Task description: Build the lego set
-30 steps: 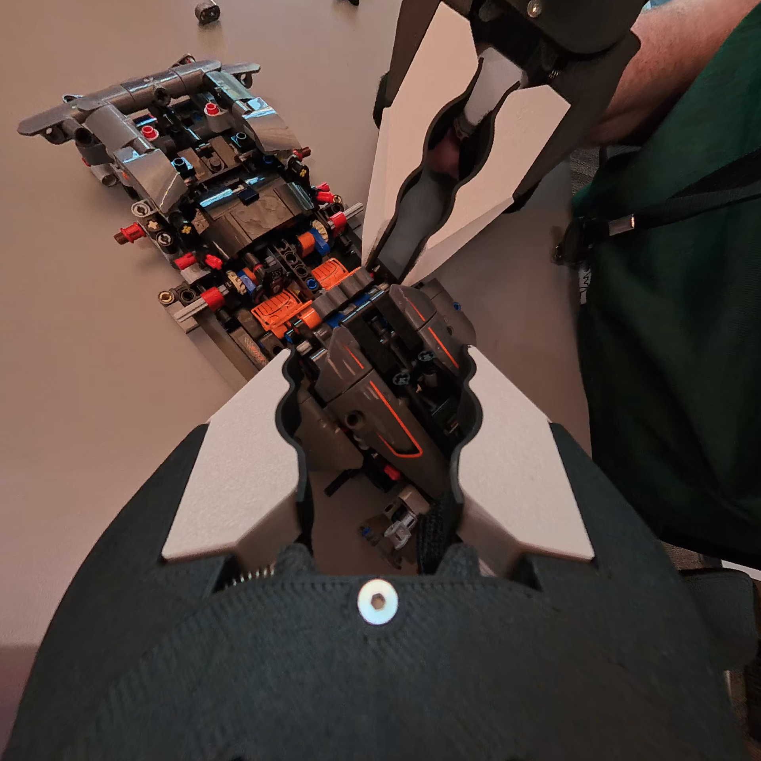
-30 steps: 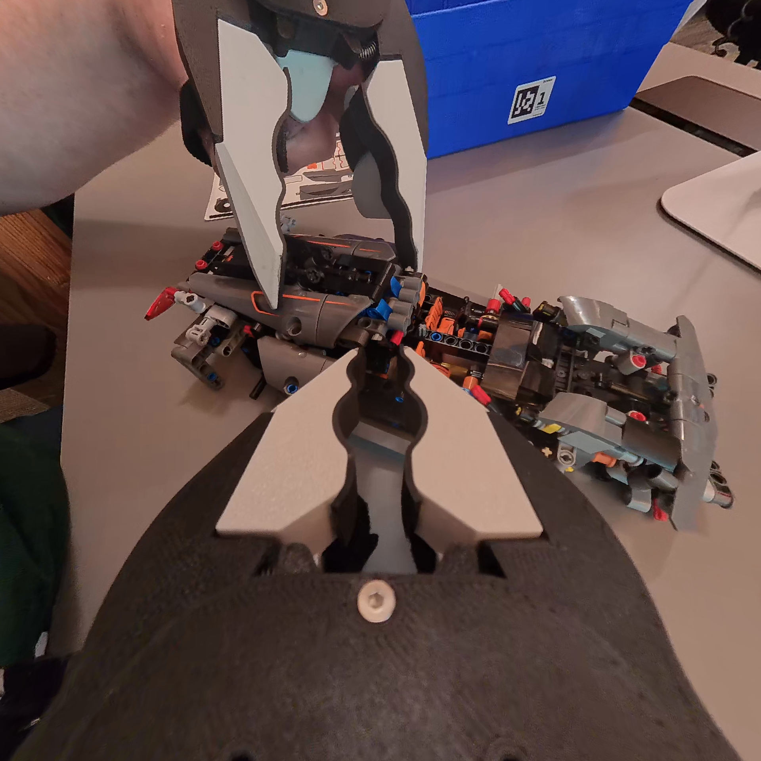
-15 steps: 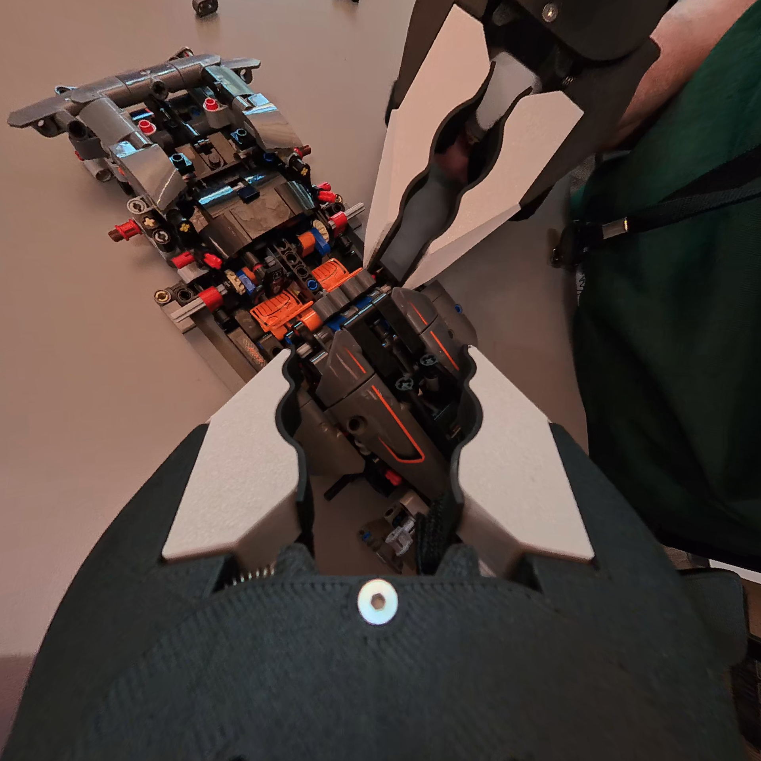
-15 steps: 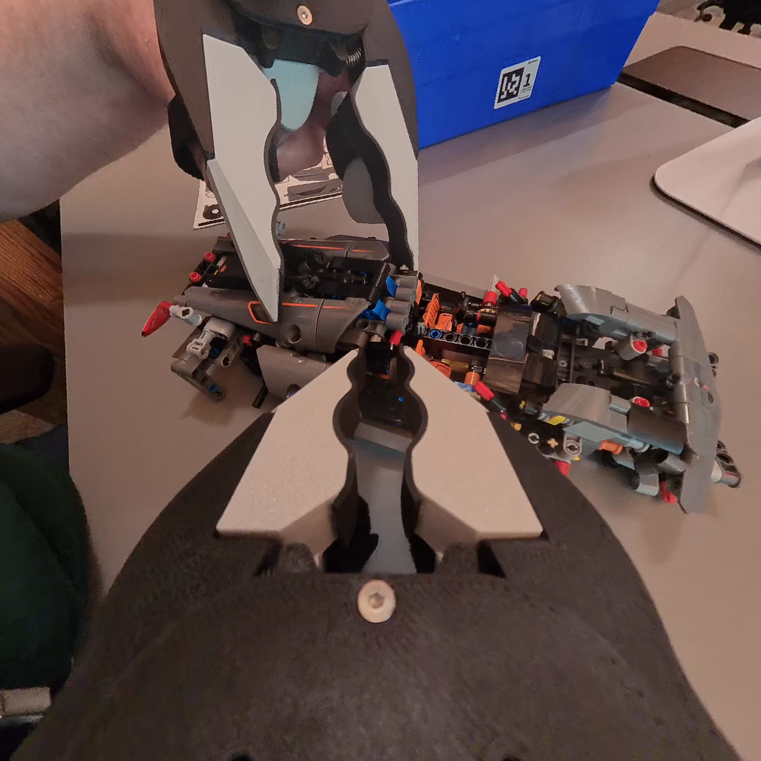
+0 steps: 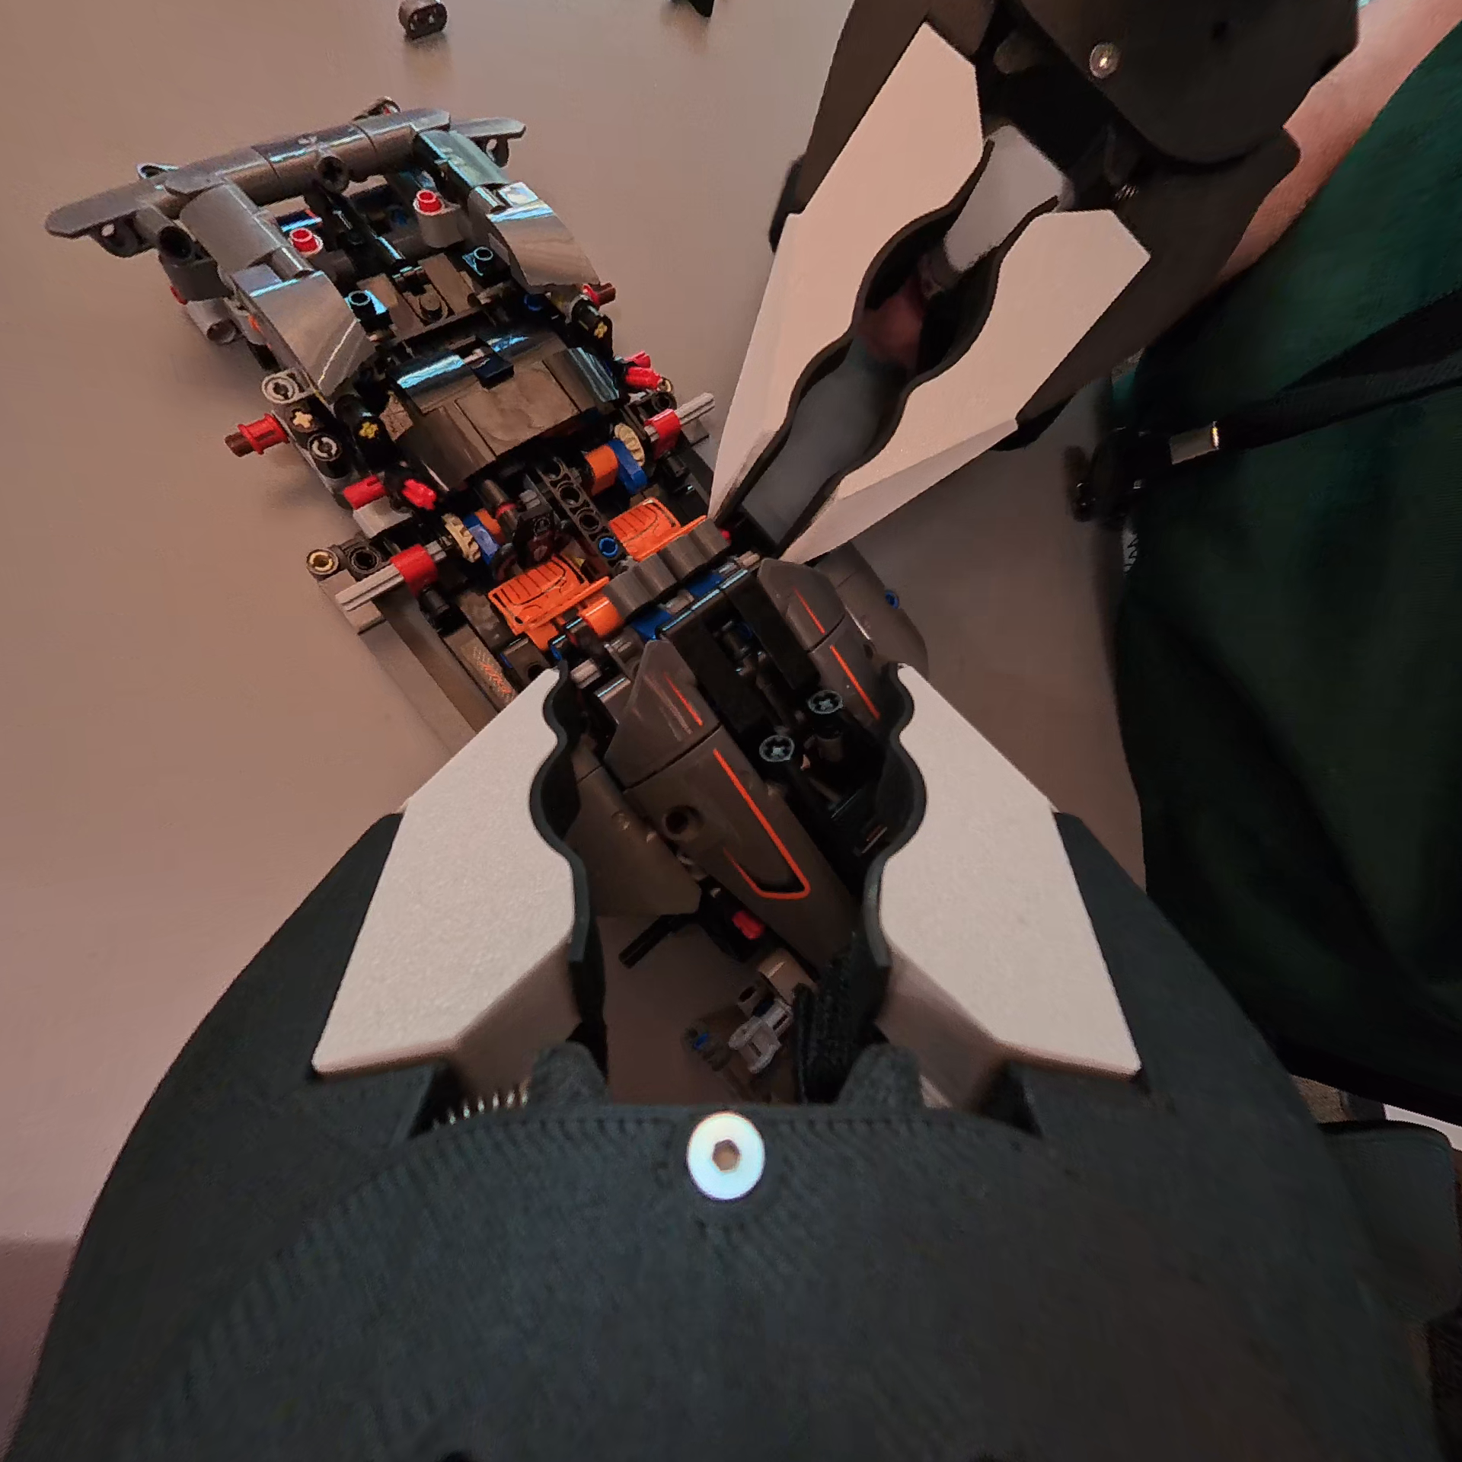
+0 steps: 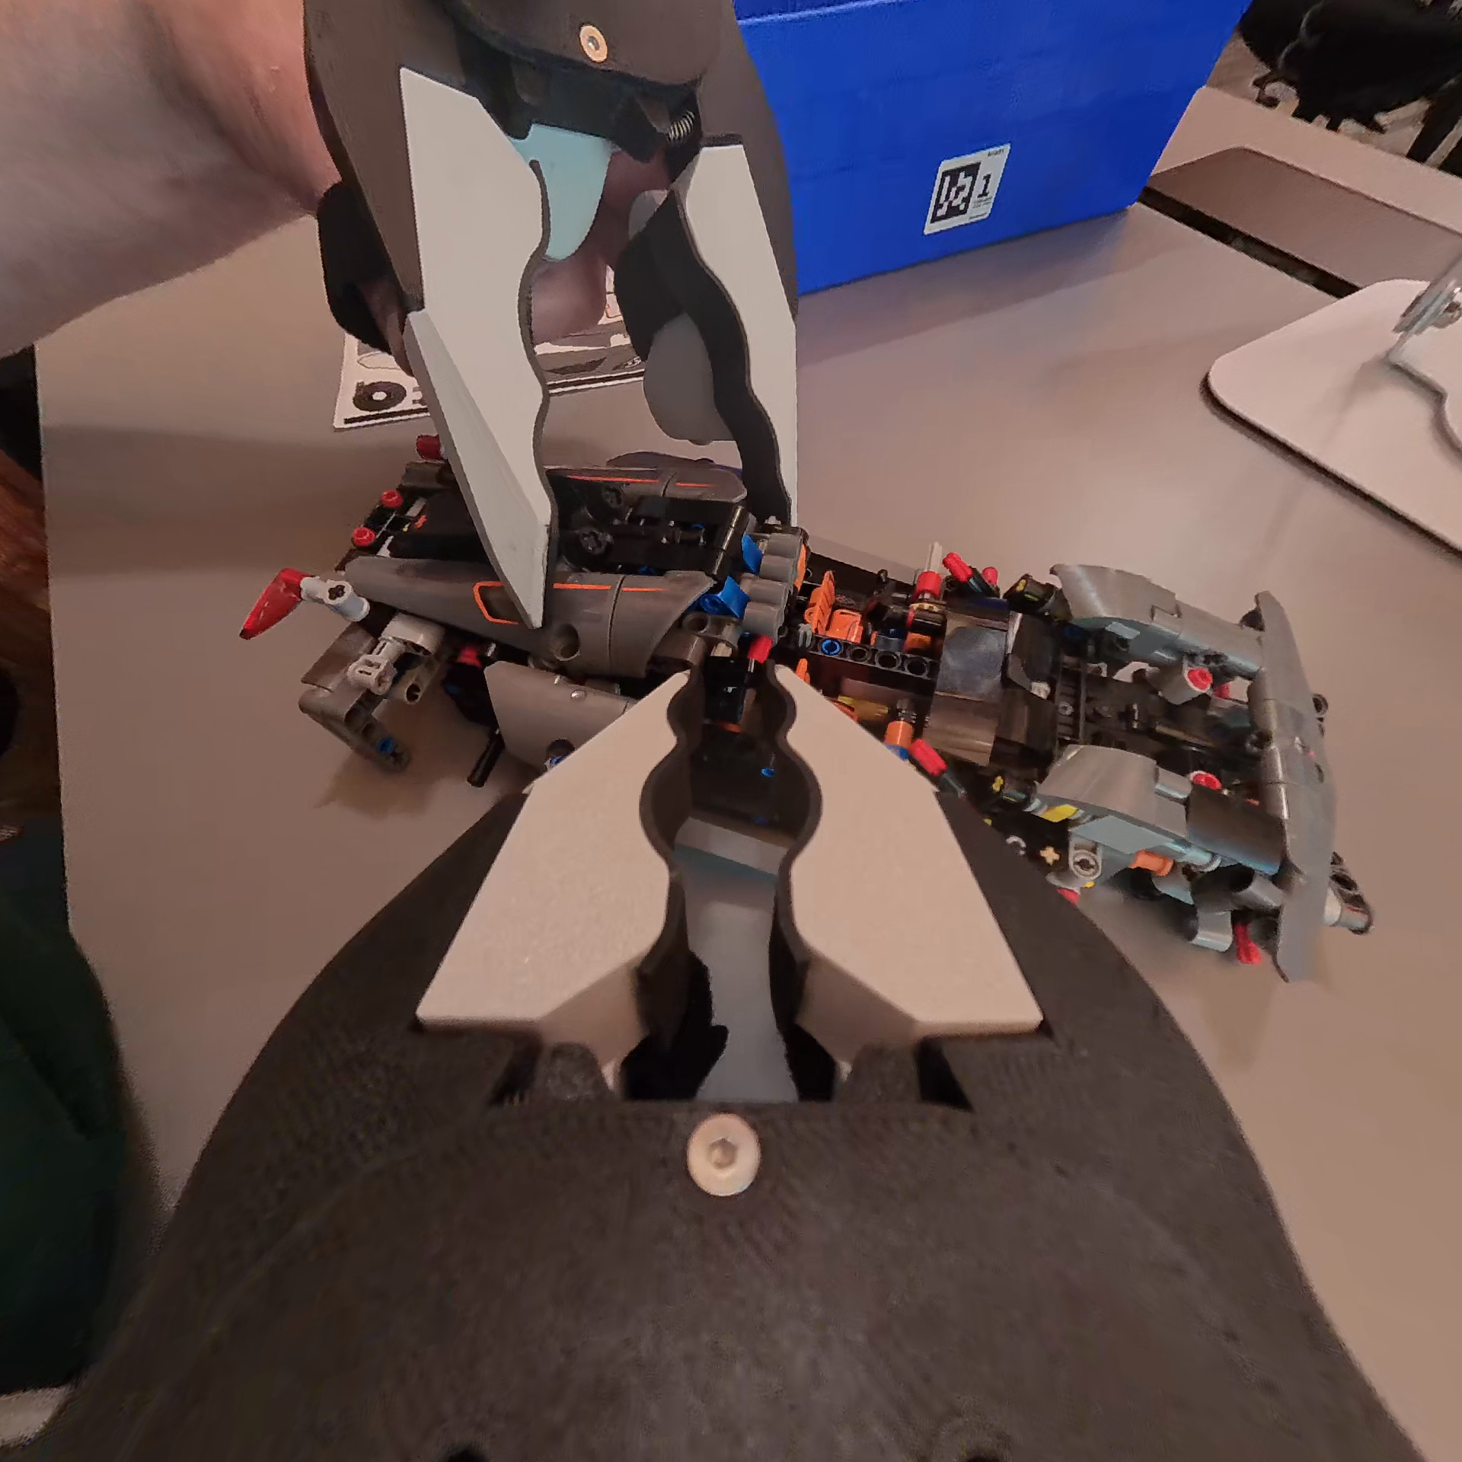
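A long lego car (image 5: 490, 411) lies on the grey table (image 5: 158, 712). It is dark grey and black with red pins and orange seats. My left gripper (image 5: 728, 688) is shut on the car's dark end section with orange stripes (image 5: 736, 759), one finger on each side. The right wrist view shows this gripper (image 6: 649, 554) coming down from above. My right gripper (image 6: 732, 680) is nearly closed on a small black piece with a red pin (image 6: 740, 672) at the car's side, just behind that section. It also shows in the left wrist view (image 5: 759, 538).
A blue bin (image 6: 989, 95) stands behind the car (image 6: 1068, 712), with a sticker sheet (image 6: 380, 388) beside it. A white stand base (image 6: 1345, 411) is at the right. A small dark loose piece (image 5: 423, 14) lies far off. A person in green clothing (image 5: 1305, 633) is close on the right. The tips of both grippers are at nearly the same place. The white stand base (image 6: 1345, 411) sits 25 cm or so from the ends of my left fingers.
Both grippers keep their hold. The car and grippers have shifted only slightly, and the car's far end has swung a little.
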Available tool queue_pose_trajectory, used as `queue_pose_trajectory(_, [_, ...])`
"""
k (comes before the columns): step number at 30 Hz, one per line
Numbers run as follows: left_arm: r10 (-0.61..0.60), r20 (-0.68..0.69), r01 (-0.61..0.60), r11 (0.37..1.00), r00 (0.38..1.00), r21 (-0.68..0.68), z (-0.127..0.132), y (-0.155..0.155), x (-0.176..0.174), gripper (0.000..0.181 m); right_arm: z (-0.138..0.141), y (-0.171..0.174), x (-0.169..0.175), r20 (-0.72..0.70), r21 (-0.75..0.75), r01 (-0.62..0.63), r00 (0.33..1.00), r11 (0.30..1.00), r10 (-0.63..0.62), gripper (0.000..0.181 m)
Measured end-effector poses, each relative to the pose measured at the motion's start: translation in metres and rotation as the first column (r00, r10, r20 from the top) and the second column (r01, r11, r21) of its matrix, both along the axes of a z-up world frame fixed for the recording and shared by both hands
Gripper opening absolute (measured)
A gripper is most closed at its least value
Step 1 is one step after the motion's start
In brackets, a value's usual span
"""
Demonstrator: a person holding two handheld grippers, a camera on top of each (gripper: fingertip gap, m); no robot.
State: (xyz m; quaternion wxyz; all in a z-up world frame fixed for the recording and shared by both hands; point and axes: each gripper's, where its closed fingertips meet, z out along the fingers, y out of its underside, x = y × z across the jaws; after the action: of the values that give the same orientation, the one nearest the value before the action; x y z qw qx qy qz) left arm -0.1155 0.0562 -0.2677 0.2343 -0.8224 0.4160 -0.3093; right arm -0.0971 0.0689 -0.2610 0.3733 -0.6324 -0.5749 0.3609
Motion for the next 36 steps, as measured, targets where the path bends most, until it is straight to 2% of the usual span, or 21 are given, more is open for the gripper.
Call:
queue_pose_trajectory(6, [0.004, 0.013, -0.004, 1.000, 1.000, -0.012, 0.0009, 0.0002, -0.0002, 0.074, 0.0009, -0.0004, -0.0005, -0.017, -0.024, -0.004, 1.000, 1.000, 0.004, 0.013])
queue_pose_trajectory(22, [-0.010, 0.005, 0.011, 1.000, 1.000, -0.017, 0.0007, 0.0001, 0.0005, 0.074, 0.0029, -0.0012, 0.0020, -0.045, -0.053, -0.109, 0.993, 0.993, 0.107, 0.013])
queue_pose_trajectory(28, [-0.015, -0.001, 0.015, 1.000, 1.000, -0.018, 0.0006, -0.0002, 0.0005, 0.074, 0.0015, 0.0002, 0.0025, -0.030, -0.015, -0.121, 0.992, 0.993, 0.120, 0.011])
queue_pose_trajectory(29, [-0.015, -0.002, 0.015, 1.000, 1.000, -0.018, 0.0006, -0.0002, 0.0006, 0.074, 0.0007, -0.0003, 0.0030, -0.023, -0.002, -0.125, 0.992, 0.992, 0.125, 0.003])
queue_pose_trajectory(36, [-0.016, -0.007, 0.016, 1.000, 1.000, -0.020, 0.0005, -0.0002, 0.0006, 0.074, -0.0022, -0.0017, 0.0016, -0.002, 0.035, -0.120, 0.993, 0.992, 0.120, 0.003])
